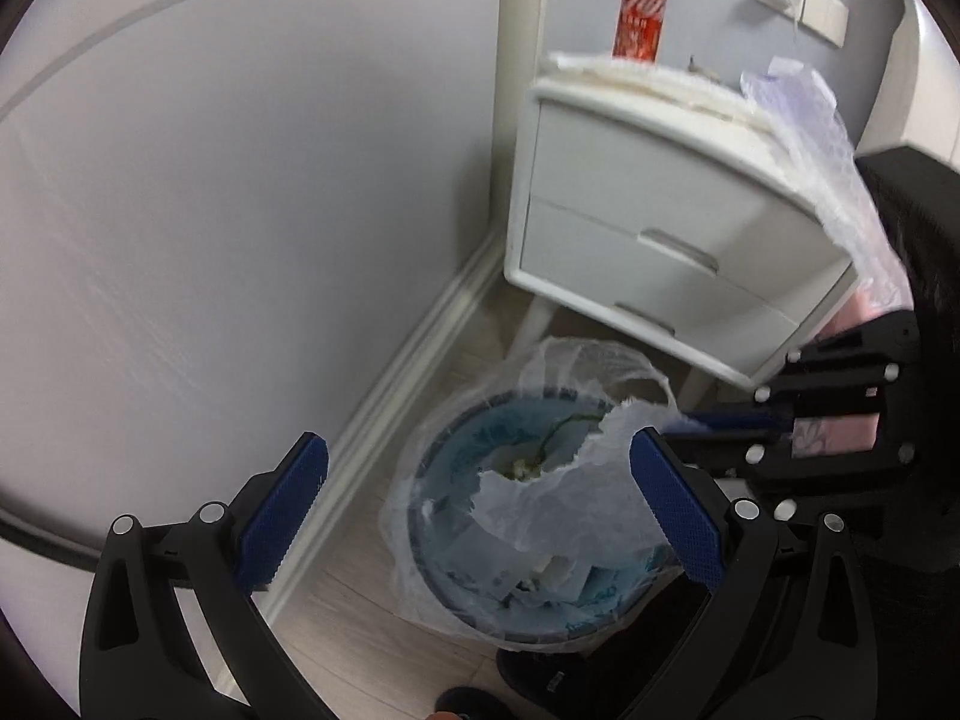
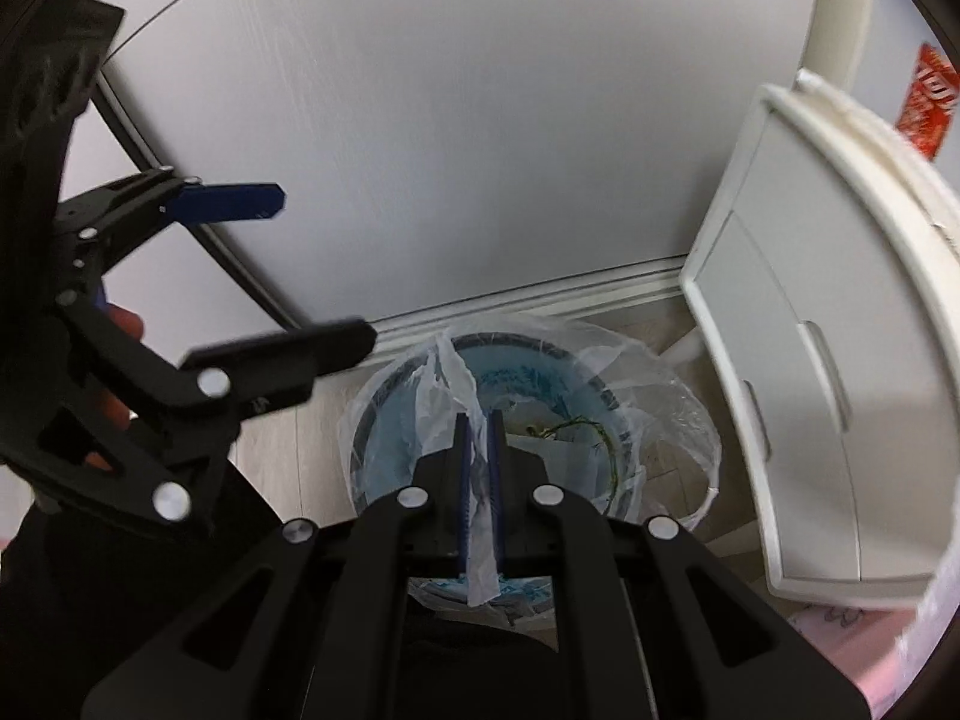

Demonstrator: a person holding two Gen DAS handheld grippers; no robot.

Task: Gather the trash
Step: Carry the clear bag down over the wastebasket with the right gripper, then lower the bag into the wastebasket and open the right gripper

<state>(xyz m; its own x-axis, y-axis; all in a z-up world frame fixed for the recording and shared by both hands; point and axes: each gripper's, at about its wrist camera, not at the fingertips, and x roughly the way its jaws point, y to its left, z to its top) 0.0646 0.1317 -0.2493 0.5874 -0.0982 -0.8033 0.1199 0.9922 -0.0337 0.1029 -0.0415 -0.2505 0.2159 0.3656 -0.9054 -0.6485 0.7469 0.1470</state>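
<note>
A round blue trash bin (image 1: 474, 438) lined with a clear plastic bag (image 1: 540, 498) stands on the floor by the wall; it holds paper scraps and a green stem. It shows in the right wrist view too (image 2: 540, 384). My right gripper (image 2: 478, 420) is shut on a strip of the bag's edge (image 2: 462, 378), lifted above the bin. It appears in the left wrist view (image 1: 720, 423) at the right. My left gripper (image 1: 480, 480) is open above the bin, empty, and also shows in the right wrist view (image 2: 324, 270).
A white two-drawer nightstand (image 1: 648, 228) stands just behind the bin, with a red soda can (image 1: 641, 17) and a loose plastic bag (image 1: 834, 150) on top. A white baseboard (image 1: 384, 396) runs along the wall. Dark slippers (image 1: 540, 678) lie near the bin.
</note>
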